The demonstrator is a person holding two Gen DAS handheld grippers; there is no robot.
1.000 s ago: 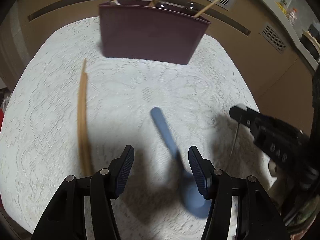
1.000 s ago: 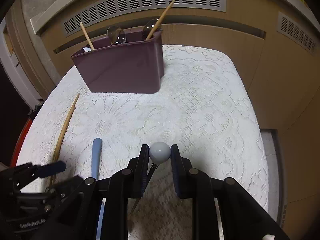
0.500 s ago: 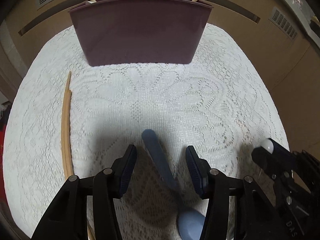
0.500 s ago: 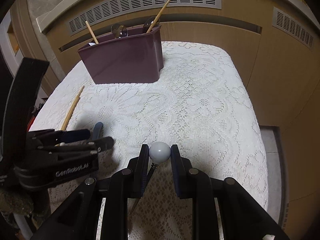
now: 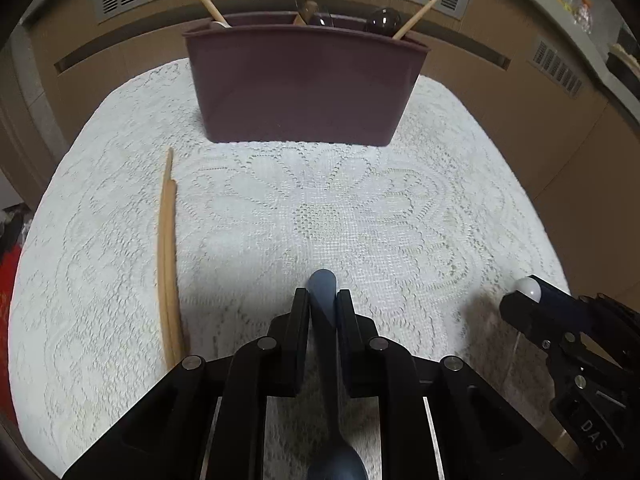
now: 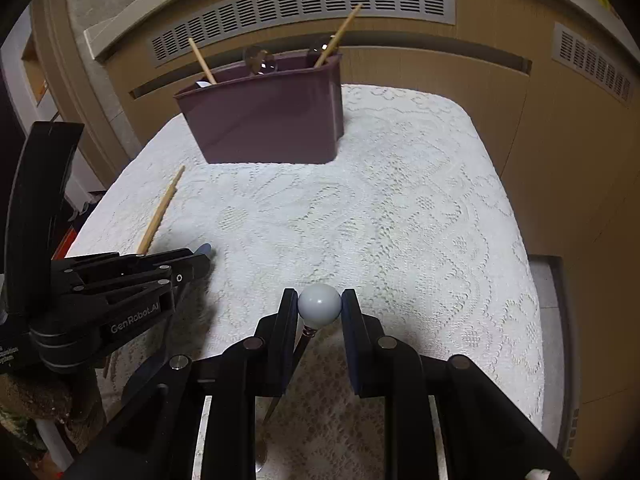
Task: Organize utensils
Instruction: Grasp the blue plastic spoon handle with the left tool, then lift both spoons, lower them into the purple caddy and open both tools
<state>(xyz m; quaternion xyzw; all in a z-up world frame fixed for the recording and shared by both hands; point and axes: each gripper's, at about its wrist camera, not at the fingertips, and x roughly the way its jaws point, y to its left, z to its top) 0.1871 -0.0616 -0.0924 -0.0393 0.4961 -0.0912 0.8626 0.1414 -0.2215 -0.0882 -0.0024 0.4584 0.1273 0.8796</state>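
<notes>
My left gripper [image 5: 322, 307] has just closed its jaws onto the blue spoon [image 5: 325, 320], pads pressing the handle near its tip. The spoon's long axis runs near to far: handle end toward the far maroon holder [image 5: 304, 88], bowl back toward me. My right gripper [image 6: 319, 306] is clamped on the white ball-ended utensil [image 6: 319, 304], its thin shaft dropping toward me. Wooden chopsticks [image 5: 167, 264] lie on the lace cloth [image 5: 400, 208] at left, also running near to far.
</notes>
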